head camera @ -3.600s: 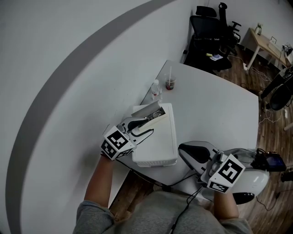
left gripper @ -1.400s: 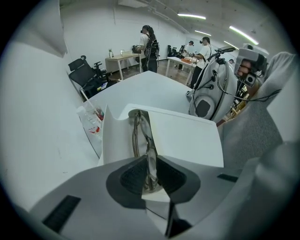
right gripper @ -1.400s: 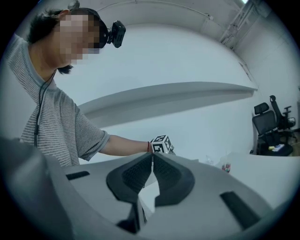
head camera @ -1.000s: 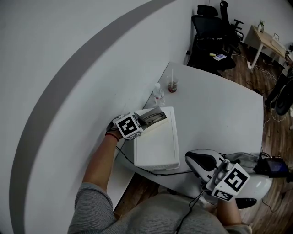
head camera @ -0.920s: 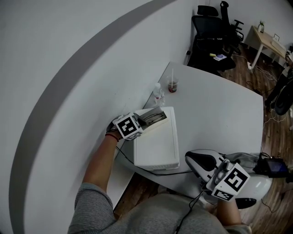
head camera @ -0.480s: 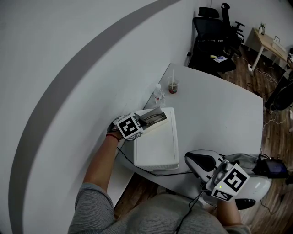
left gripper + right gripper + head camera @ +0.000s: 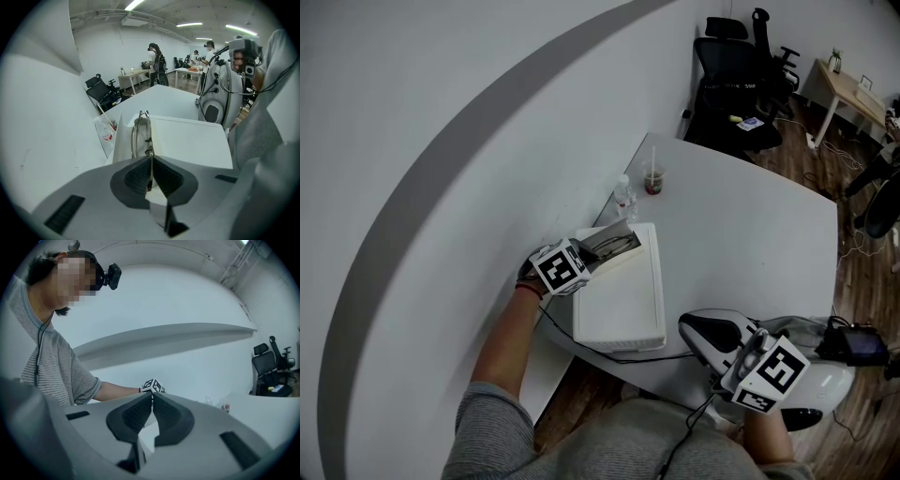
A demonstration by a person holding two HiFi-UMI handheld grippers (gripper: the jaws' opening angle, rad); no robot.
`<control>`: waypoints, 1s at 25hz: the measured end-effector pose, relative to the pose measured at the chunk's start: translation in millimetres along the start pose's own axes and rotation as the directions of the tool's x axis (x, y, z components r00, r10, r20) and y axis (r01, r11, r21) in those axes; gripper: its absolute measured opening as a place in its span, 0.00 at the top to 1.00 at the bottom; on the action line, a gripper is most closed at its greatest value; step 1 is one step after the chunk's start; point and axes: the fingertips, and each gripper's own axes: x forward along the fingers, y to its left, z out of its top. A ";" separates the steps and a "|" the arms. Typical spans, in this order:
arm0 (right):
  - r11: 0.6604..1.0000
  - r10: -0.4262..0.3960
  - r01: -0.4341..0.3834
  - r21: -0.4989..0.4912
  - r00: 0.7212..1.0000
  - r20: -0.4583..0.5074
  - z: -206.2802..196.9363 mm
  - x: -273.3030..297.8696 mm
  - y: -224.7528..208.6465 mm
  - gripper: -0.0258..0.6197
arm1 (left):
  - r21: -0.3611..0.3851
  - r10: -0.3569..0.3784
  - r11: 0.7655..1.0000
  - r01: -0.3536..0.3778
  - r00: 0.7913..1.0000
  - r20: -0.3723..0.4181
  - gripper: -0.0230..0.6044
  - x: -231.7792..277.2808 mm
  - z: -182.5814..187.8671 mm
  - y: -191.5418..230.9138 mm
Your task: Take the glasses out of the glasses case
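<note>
At the twelve o'clock end of the white glasses case (image 7: 623, 305), the left gripper (image 7: 584, 259) reaches steeply down into the open part. The left gripper view shows its jaws pressed together on a thin metal part of the glasses (image 7: 139, 133). These stand folded on edge along the nine o'clock side of the case, and whether they are already clear of its bottom cannot be told. The case lies near the nine o'clock edge of the table (image 7: 741, 225). A plastic bottle (image 7: 623, 195) and a cup with a straw (image 7: 653, 176) stand beyond it, toward twelve and one o'clock.

The right gripper (image 7: 698, 328) waits at four o'clock from the case, off the table's near edge. Its jaws are closed on nothing, and it points level toward the person's left arm.

The step in hand looks like the grasp itself: the pinch is made, the lift is not yet done. The next move probably calls for drawing the glasses straight up and out toward twelve o'clock. The pinch should be kept firm, since so slim a frame could twist or slip. The light case may rise with them, so the idle right gripper could press it down.
</note>
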 end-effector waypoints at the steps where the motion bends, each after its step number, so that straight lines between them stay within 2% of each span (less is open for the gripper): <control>1: 1.000 -0.002 0.002 0.000 1.000 0.000 -0.4 -0.1 -0.2 0.94 | 0.001 0.008 1.000 -0.008 1.000 0.011 0.92 0.1 0.3 -0.1; 6: 1.000 -0.004 0.004 0.001 1.000 -0.004 -0.6 -0.2 -1.5 0.94 | -0.011 0.071 0.997 -0.070 0.993 0.094 0.92 -5.5 9.8 2.1; 8: 1.000 -0.008 0.008 0.002 1.000 -0.002 -0.3 -0.3 -2.3 0.94 | -0.047 0.096 0.995 -0.090 0.986 0.134 0.92 -10.2 12.4 3.1; 11: 1.000 -0.011 0.011 0.006 1.000 -0.005 -0.6 0.1 -2.7 0.94 | -0.141 0.136 0.984 -0.106 0.966 0.218 0.92 -15.5 14.7 6.5; 15: 1.000 -0.015 0.015 0.010 1.000 -0.010 -2.1 1.1 -3.6 0.94 | -0.286 0.165 0.957 -0.057 0.914 0.369 0.92 -22.5 25.1 7.1; 19: 1.000 -0.019 0.019 0.011 1.000 -0.009 -2.4 1.9 -3.6 0.94 | -0.404 0.159 0.912 0.072 0.846 0.508 0.92 -27.5 35.8 4.5; 21: 1.000 -0.021 0.021 0.010 1.000 -0.012 -2.3 2.2 -3.2 0.94 | -0.432 0.159 0.894 0.121 0.815 0.557 0.92 -30.0 40.0 2.9; 25: 1.000 -0.025 0.025 0.009 1.000 -0.017 -1.9 1.2 -3.7 0.94 | -0.433 0.159 0.886 0.167 0.767 0.621 0.92 -36.7 50.3 -3.5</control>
